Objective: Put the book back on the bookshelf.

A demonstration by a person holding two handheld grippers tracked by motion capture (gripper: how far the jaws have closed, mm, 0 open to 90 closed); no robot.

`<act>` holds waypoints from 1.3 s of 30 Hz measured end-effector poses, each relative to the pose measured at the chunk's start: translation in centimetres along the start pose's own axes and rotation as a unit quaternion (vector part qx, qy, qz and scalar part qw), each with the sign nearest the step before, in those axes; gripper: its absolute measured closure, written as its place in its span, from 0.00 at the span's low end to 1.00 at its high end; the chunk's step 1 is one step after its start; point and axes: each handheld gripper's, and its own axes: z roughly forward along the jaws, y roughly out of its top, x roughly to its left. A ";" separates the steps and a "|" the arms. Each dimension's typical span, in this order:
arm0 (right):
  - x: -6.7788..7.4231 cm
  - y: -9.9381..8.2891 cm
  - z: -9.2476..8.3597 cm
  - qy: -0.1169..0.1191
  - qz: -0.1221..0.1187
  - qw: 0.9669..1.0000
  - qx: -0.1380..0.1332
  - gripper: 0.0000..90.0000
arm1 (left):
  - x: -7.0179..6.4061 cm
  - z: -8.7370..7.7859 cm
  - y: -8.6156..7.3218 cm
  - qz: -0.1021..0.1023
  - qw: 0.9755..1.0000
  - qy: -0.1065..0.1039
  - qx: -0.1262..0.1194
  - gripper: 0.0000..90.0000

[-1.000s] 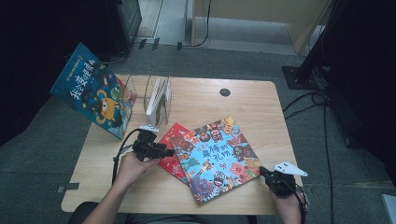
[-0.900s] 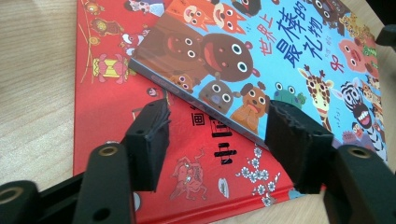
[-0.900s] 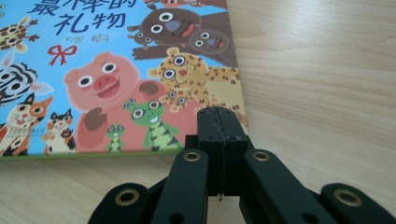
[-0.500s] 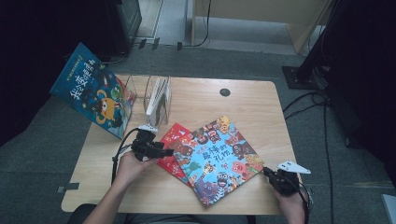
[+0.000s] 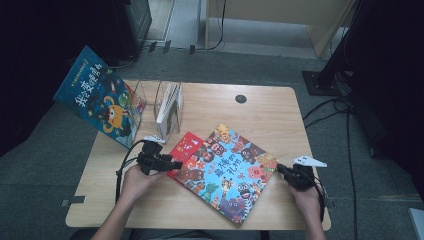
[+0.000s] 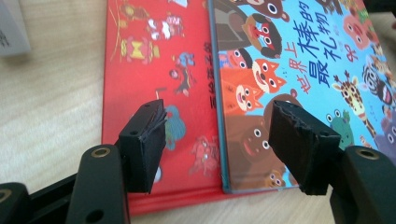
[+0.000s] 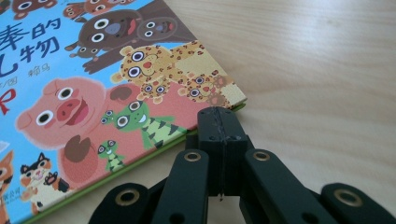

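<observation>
Flat on the pale wooden table (image 5: 260, 107), near its middle: large blue picture book with cartoon animals (image 5: 227, 172), overlapping a thinner red picture book (image 5: 186, 148) on its left. Left gripper (image 6: 217, 140) spread wide just opened, over both books' near edges, gripping nothing. Right gripper (image 7: 219, 123) pressed together, empty, at the blue book's right corner.

A large, flat blue picture book crowded with cartoon animals (image 5: 230, 172) lies slanted at lower centre of the high view, overlapping a thinner red-covered picture book (image 5: 185, 148) whose left strip shows beside it.
</observation>
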 end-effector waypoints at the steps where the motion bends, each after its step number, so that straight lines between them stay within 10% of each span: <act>1: 0.0 0.3 0.3 0.003 -0.001 1.000 0.000 1.00 | 0.0 -0.1 -0.2 -0.001 1.000 0.002 0.001 0.41; 39: 2.8 4.0 4.9 0.068 -0.046 0.996 0.020 1.00 | -3.0 0.0 -4.3 -0.034 0.999 -0.014 0.024 0.59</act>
